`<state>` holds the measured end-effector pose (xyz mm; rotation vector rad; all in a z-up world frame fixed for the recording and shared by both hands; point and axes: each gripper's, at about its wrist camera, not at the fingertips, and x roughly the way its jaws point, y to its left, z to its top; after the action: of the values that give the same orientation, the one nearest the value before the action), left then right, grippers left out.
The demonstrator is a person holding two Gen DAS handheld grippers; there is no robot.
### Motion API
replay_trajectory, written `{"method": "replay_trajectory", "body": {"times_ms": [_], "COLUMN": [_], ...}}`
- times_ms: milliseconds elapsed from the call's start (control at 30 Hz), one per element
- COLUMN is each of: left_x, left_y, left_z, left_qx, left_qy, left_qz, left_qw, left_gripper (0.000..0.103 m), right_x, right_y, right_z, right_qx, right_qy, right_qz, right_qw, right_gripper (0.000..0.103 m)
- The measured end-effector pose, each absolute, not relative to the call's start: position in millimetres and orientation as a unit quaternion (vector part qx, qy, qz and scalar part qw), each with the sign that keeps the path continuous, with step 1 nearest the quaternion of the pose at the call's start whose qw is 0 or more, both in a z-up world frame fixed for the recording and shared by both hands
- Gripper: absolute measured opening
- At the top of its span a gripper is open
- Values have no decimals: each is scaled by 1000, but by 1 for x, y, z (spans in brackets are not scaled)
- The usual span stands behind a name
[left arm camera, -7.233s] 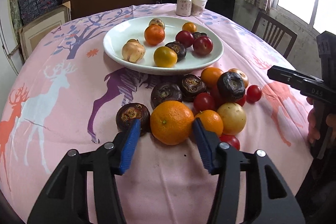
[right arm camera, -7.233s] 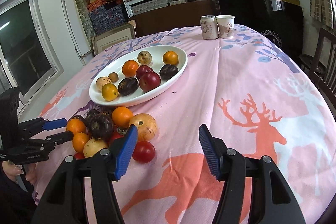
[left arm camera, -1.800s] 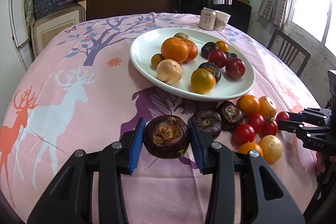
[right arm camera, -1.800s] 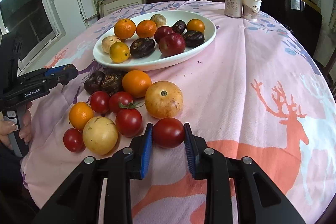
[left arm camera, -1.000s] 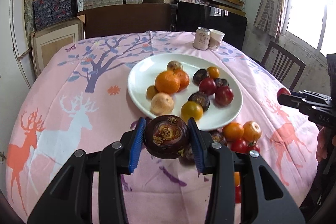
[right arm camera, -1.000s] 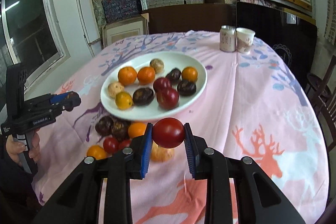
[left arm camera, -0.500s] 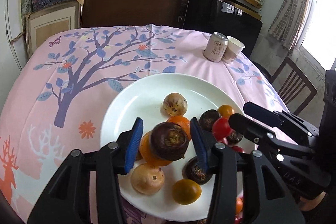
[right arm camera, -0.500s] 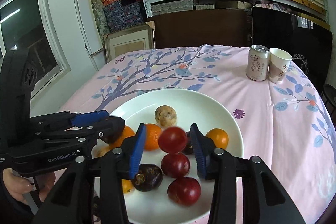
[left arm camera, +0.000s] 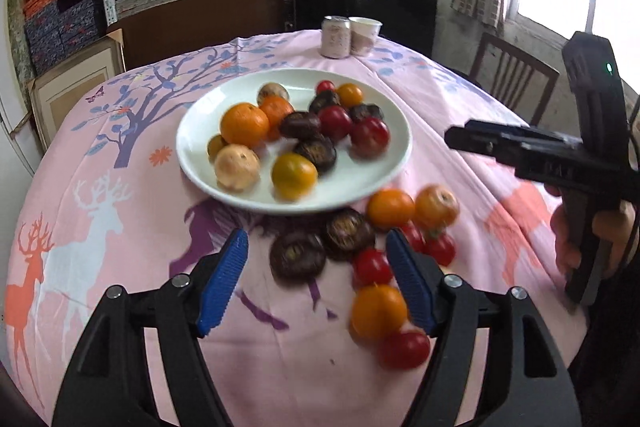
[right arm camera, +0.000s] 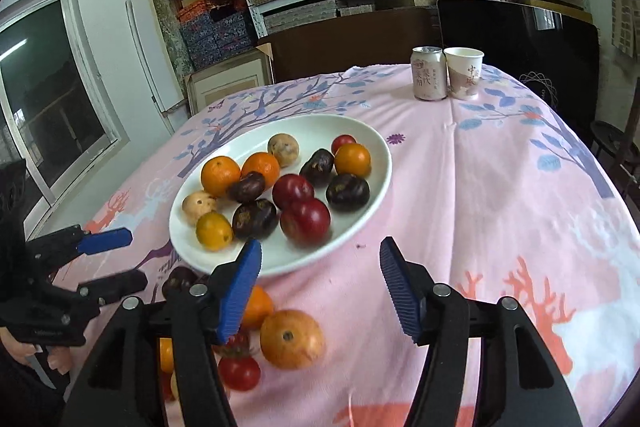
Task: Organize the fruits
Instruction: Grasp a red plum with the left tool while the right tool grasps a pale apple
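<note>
A white plate (left arm camera: 192,163) (right arm camera: 376,203) on the pink tablecloth holds several oranges, red tomatoes and dark purple fruits. Loose fruit lies on the cloth in front of it: two dark purple fruits (left arm camera: 298,257), oranges (left arm camera: 378,311) and red tomatoes (left arm camera: 404,349). My left gripper (left arm camera: 318,279) is open and empty, low over the cloth just before the dark fruits. My right gripper (right arm camera: 320,287) is open and empty, above the plate's near rim, with a pale orange fruit (right arm camera: 291,339) and a tomato (right arm camera: 239,373) below it.
A drink can (right arm camera: 429,73) and a paper cup (right arm camera: 464,73) stand at the table's far edge. A wooden chair (left arm camera: 516,75) stands at the right. Shelves with boxes fill the back wall.
Both grippers opened and dropped their fruit on the plate: the dark purple fruit from the left, the red tomato from the right. Both then pulled back toward the loose pile.
</note>
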<state>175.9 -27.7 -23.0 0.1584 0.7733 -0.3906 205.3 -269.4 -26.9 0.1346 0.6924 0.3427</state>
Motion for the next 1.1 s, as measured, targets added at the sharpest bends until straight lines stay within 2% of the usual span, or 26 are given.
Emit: {"method": "replay_trajectory", "body": {"times_ms": [233, 300, 433, 567, 800, 1100], "left_x": [122, 122, 124, 125, 121, 122], "left_y": [-56, -62, -68, -68, -60, -6], "left_z": [-55, -63, -72, -73, -67, -50], "left_qx": [147, 145, 141, 129, 103, 48], "left_qy": [392, 407, 418, 420, 408, 397], "left_qz": [-208, -206, -202, -212, -210, -158], "left_qw": [884, 878, 874, 873, 883, 903], "left_gripper": [68, 50, 44, 30, 30, 30], "right_x": [159, 157, 152, 152, 149, 122], "right_y": [-285, -290, -293, -289, -278, -201], "right_z": [-36, -41, -43, -52, -57, -58], "right_qx": [66, 78, 82, 78, 60, -36], "right_qy": [327, 336, 340, 359, 374, 396], "right_qz": [151, 148, 144, 150, 166, 258], "right_qw": [931, 927, 926, 918, 911, 880], "right_gripper": [65, 65, 65, 65, 65, 65]}}
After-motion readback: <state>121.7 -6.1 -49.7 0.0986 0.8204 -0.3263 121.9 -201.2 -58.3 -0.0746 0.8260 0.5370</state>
